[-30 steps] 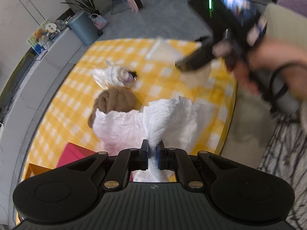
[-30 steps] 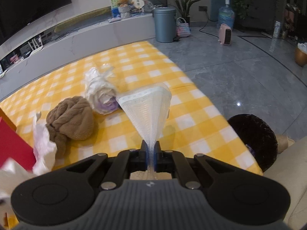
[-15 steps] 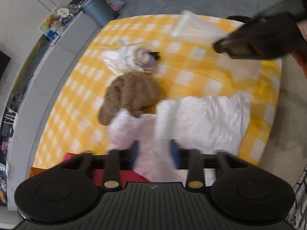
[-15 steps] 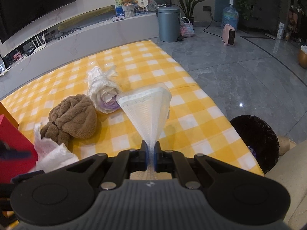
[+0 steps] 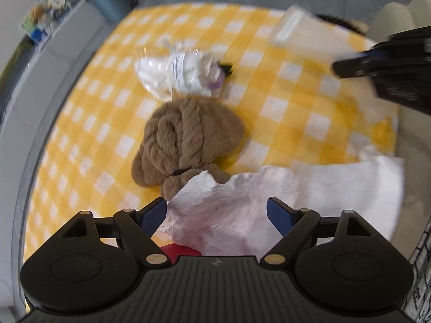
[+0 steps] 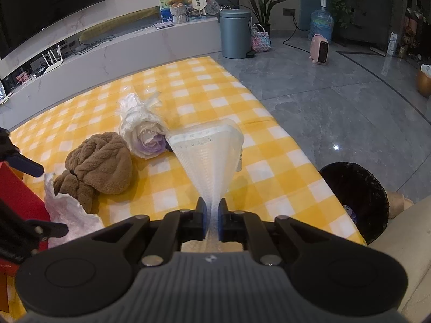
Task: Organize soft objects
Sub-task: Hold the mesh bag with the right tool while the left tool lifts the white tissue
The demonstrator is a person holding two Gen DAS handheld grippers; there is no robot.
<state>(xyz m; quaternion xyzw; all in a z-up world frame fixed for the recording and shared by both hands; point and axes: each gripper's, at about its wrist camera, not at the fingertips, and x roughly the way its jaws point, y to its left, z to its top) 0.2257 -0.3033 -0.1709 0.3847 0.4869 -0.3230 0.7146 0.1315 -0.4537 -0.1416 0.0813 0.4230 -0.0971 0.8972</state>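
In the left wrist view my left gripper (image 5: pixel 216 207) has its jaws opening wide. A crumpled white-pink sheet (image 5: pixel 237 210) lies loose below and between them, and no pad presses on it. A brown plush bundle (image 5: pixel 186 140) lies just beyond the sheet, and a plastic-wrapped flower bundle (image 5: pixel 183 75) lies farther off. My right gripper (image 6: pixel 212 215) is shut on the narrow end of a translucent white pouch (image 6: pixel 210 156), which fans out above the yellow checked cloth (image 6: pixel 269 167). The right wrist view also shows the brown plush bundle (image 6: pixel 99 167), the flower bundle (image 6: pixel 142 132) and the sheet (image 6: pixel 70 210).
A red box (image 6: pixel 18 193) stands at the table's near left corner, partly under the sheet. A black bin (image 6: pixel 355 196) sits on the floor beside the table's right edge, next to a beige sofa (image 6: pixel 404 242). A grey bin (image 6: pixel 234 32) stands by the far wall.
My left gripper went from shut on the white sheet to wide open, letting it go, and moved down closer to the table. The right gripper keeps still with the pouch.
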